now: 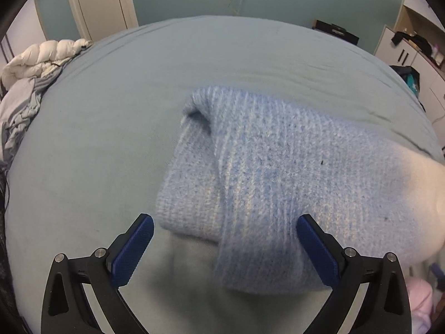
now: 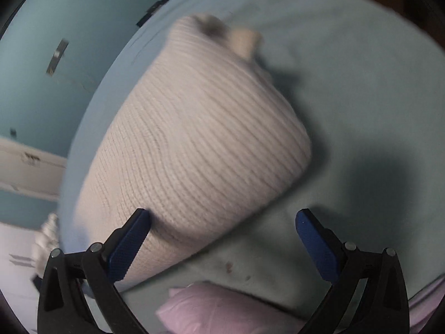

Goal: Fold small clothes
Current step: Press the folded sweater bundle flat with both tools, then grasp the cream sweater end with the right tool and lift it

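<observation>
My left gripper (image 1: pixel 225 246) points down at the bed (image 1: pixel 111 128), its blue pads spread wide with nothing pressed between them. A pale blue knitted sweater (image 1: pixel 272 183) lies folded on the grey-green sheet, one ribbed fold running down between my pads; its right end fades to cream. Whether the right pad touches the knit, I cannot tell. A white puffy duvet (image 1: pixel 39 61) is bunched at the bed's far left edge. A white door (image 1: pixel 100 2) stands beyond.
</observation>
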A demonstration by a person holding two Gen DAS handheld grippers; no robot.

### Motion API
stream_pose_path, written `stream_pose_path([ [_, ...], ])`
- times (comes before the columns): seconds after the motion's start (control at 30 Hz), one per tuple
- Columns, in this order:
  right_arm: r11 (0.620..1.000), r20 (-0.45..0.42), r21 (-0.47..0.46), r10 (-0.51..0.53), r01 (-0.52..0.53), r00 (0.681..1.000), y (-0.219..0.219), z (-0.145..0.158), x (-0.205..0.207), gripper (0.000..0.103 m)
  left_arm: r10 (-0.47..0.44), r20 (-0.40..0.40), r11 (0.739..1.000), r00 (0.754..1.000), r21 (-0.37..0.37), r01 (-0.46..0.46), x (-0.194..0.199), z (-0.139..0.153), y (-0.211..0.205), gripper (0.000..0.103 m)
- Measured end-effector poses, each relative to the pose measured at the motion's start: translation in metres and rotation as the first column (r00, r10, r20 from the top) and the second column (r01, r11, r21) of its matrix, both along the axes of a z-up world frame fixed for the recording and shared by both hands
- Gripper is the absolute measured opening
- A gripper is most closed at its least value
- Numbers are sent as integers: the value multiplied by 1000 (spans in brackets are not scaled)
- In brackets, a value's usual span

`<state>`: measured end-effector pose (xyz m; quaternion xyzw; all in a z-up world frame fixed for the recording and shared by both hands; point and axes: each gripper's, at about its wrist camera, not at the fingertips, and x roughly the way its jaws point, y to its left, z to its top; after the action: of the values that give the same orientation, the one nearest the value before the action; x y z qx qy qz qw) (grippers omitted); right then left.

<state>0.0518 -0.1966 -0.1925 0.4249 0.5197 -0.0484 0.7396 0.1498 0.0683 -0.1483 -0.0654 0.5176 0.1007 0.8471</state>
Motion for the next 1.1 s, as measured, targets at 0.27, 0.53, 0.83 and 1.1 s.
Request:
stream_pose_path([
  [0.27, 949, 97, 305, -108, 74, 989, -15, -34, 26, 102, 49, 26, 993, 998, -107, -46, -7, 16, 21, 103],
  [0.53, 991, 154, 82, -119, 107, 981, 7, -12, 56, 70, 29, 42, 995, 999, -94, -25, -23, 27, -5, 103],
  [0.83, 959, 411, -250, -20, 134, 911, 23, 58, 50, 47, -155, 98, 985, 983, 85, 147, -21, 55, -92, 103],
  [1.1, 914, 469, -359, -1, 191, 883, 13, 70, 43, 47, -394, 76, 906, 916, 203, 372, 6, 48, -207, 103],
])
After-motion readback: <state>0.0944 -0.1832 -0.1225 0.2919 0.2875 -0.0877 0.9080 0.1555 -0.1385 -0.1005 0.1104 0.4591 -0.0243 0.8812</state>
